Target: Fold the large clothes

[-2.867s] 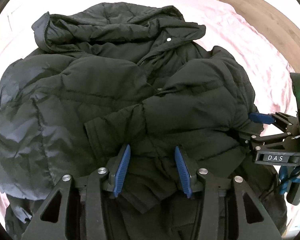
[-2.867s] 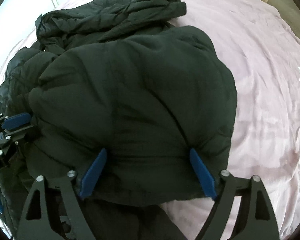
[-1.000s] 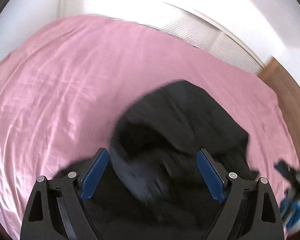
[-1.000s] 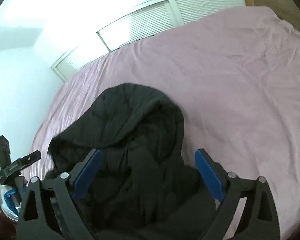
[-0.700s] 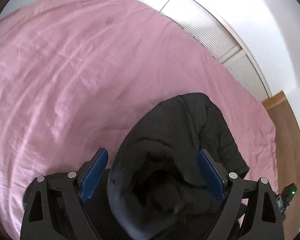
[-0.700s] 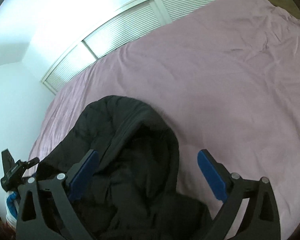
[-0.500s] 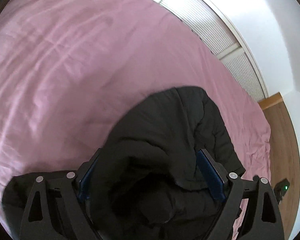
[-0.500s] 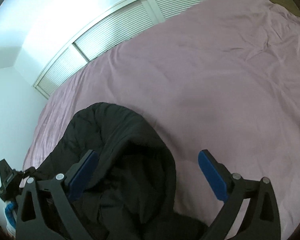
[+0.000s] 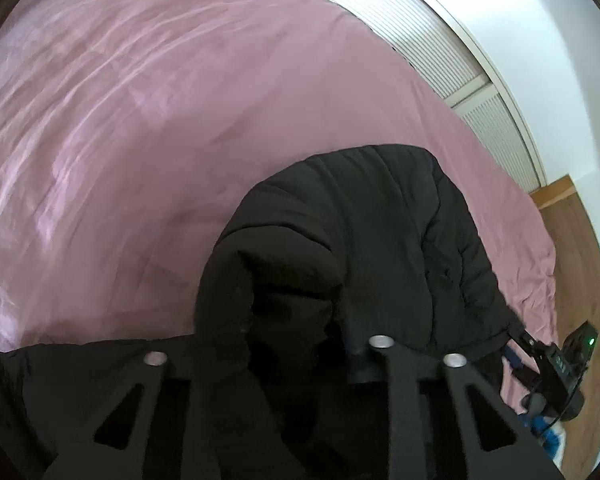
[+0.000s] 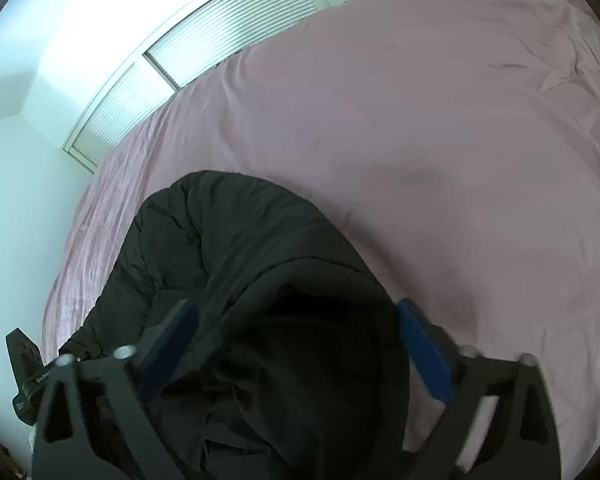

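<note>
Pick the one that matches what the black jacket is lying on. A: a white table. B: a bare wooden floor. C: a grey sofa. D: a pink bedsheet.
D: the black jacket lies bunched on the pink bedsheet, which spreads out around it in both wrist views; the wooden floor shows only beyond the edge of the bed.

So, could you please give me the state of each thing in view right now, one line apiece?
Jacket: bunched in a mound on the sheet, not folded flat.
Left gripper: closing, fingers buried in jacket fabric.
Right gripper: closing, jacket fabric between its fingers, pads not clearly pressing yet.
Sheet: spread over the bed, lightly wrinkled.
Louvred doors: closed.
</note>
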Action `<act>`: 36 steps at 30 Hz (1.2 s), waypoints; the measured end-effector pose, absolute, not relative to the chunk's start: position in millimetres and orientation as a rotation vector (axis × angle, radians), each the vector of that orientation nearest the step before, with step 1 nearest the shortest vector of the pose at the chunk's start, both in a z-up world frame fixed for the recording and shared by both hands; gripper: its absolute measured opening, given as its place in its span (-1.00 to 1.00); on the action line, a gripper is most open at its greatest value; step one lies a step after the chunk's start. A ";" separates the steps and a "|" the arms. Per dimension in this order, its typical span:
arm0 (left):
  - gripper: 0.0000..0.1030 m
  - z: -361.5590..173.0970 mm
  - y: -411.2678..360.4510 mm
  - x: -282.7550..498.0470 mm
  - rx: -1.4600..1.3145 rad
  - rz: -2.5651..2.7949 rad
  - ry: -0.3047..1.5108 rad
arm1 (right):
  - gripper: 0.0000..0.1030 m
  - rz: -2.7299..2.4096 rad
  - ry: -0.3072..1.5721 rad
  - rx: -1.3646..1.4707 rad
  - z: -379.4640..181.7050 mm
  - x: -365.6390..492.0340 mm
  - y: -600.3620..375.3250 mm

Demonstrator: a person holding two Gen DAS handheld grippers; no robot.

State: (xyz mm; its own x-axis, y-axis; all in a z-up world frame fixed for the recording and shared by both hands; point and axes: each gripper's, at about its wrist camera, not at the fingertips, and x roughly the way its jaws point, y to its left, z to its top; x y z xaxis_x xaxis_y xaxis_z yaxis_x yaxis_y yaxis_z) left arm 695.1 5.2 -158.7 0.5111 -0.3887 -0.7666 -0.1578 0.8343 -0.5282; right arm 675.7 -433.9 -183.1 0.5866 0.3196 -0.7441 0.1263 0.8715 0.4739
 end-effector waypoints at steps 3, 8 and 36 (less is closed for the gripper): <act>-0.72 -148.3 -10.2 692.2 -0.484 -0.155 1.047 | -0.52 0.155 0.981 0.474 -181.8 679.0 -420.5; -0.77 -133.0 -14.9 680.4 -0.429 -0.165 1.063 | -0.84 0.174 1.017 0.383 -172.5 671.6 -402.9; -0.62 -125.9 19.4 443.4 -0.230 -0.297 1.017 | -0.90 0.257 1.055 0.417 -212.0 354.0 -409.5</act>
State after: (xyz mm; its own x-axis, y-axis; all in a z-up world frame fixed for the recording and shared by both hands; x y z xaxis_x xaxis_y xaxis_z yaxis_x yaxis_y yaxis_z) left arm 443.4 19.4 -125.9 0.4913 -0.3482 -0.7984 0.1363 0.9361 -0.3244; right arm 354.0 -409.5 -212.0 0.4741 0.3991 -0.7848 -0.0063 0.8929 0.4502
